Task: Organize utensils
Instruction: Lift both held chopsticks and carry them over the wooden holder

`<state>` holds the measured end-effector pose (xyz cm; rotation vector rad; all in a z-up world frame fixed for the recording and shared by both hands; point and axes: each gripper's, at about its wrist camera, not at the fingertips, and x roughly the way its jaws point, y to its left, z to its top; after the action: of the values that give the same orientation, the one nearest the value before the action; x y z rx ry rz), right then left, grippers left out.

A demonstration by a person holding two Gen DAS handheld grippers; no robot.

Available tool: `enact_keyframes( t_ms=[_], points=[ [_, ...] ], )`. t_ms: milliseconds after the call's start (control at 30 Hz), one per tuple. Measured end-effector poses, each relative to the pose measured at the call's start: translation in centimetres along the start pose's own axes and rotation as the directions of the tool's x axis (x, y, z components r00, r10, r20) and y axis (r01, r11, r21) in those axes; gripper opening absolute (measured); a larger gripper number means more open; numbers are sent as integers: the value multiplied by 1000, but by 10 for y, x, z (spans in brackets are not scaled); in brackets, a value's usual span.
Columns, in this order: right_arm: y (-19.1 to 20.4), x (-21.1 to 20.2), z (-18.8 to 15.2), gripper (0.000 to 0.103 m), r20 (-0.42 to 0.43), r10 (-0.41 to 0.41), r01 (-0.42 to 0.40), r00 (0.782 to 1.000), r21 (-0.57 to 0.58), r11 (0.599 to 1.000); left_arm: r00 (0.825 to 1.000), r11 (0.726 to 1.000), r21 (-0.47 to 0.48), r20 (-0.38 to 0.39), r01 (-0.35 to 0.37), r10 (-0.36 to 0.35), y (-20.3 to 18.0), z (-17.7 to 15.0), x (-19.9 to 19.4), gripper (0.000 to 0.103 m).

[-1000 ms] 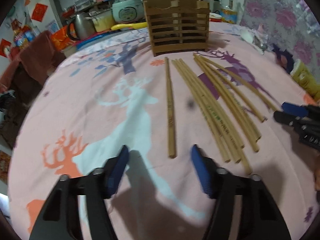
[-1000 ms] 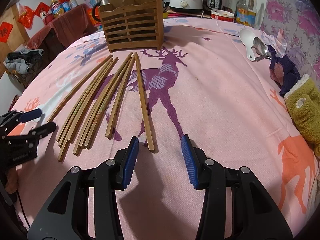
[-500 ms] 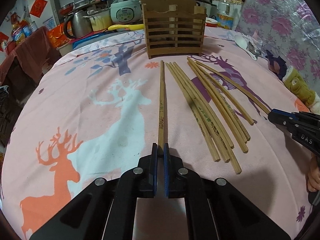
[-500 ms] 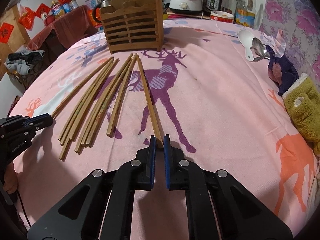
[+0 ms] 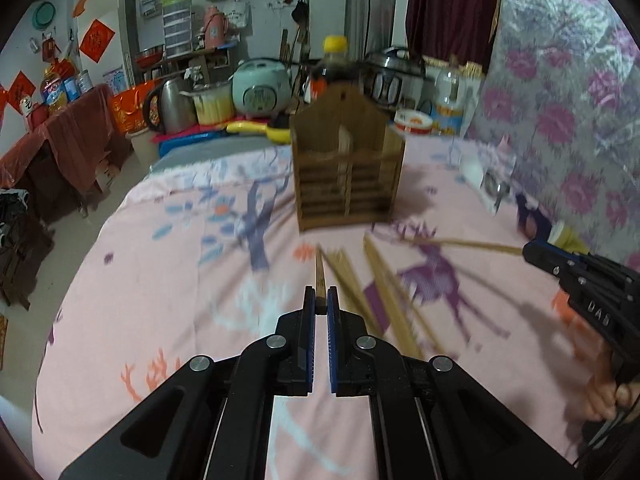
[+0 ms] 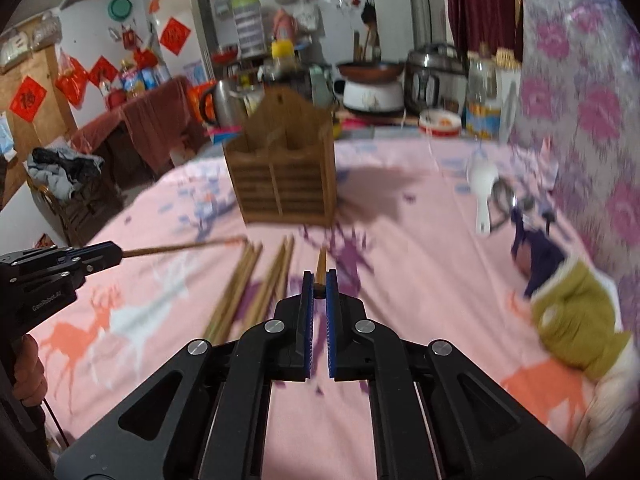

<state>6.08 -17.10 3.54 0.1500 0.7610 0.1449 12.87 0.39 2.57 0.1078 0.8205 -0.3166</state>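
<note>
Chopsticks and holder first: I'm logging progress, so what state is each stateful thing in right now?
Left gripper: shut on one chopstick, lifted.
Right gripper: shut on another chopstick, lifted.
Remaining chopsticks: lying loose on the tablecloth.
Wooden holder: upright, no chopsticks visible inside.
White spoon: lying flat.

Motion blur smears the loose chopsticks (image 5: 360, 280) near the table's middle, so I can't count them. The holder (image 5: 347, 172) toward the far edge is soft too; can't see into its compartments. The spoons (image 6: 486, 196) by the right edge are just smudges.
</note>
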Motion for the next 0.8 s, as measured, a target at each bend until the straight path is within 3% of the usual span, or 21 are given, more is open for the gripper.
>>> enact_keyframes(
  t_ms=[467, 667, 800],
  points=[
    [15, -5, 64, 6, 89, 6, -4, 996, -24, 1000, 997, 999, 23, 68, 30, -32, -18, 95, -7, 6],
    [19, -7, 93, 6, 159, 9, -9, 987, -1, 1000, 988, 998, -9, 145, 54, -52, -13, 132, -19, 6],
    [18, -10, 118, 6, 226, 28, -37, 974, 37, 999, 977, 999, -22, 213, 32, -27, -9, 163, -32, 6]
  ],
)
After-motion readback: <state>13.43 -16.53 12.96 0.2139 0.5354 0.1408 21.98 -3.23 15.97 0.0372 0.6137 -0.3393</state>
